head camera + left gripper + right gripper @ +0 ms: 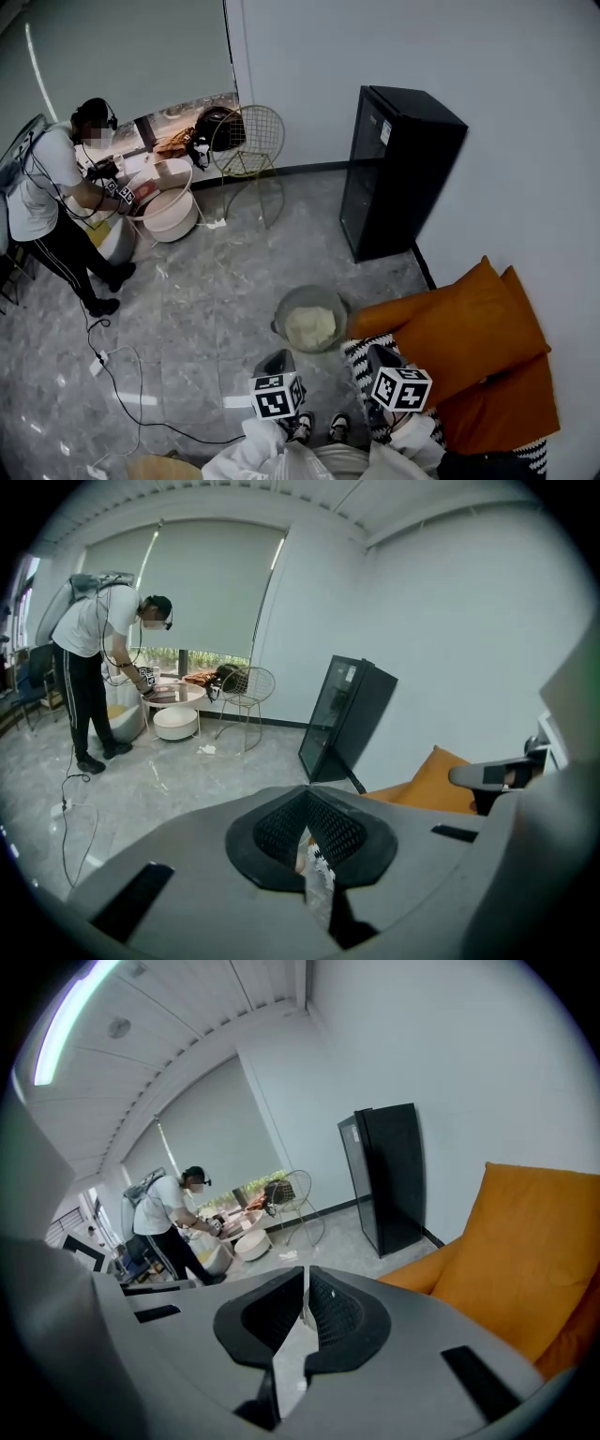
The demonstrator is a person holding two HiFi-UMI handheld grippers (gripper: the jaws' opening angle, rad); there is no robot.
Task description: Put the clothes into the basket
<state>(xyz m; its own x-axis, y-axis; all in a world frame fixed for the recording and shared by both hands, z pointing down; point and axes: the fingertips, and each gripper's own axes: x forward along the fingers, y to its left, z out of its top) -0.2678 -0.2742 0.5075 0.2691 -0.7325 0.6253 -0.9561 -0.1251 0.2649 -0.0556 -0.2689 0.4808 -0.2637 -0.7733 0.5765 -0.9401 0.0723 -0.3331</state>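
A grey round basket (282, 312) stands on the floor just ahead of me, with a cream garment (310, 326) lying inside it. My left gripper (275, 360) hovers at the basket's near rim. Its jaws are shut (307, 841) on a black-and-white patterned cloth (319, 872) that shows between them. My right gripper (380, 357) is over a patterned cloth (356, 349) at the sofa's edge. Its jaws (304, 1312) stand shut with only a pale sliver in the slit, and I cannot tell if that is fabric.
Orange cushions (469, 342) lie on the right. A black cabinet (398, 169) stands against the far wall, with a wire chair (248, 141) to its left. A person (52, 187) bends over round white tables (169, 214) at the far left. Cables (122, 375) trail over the floor.
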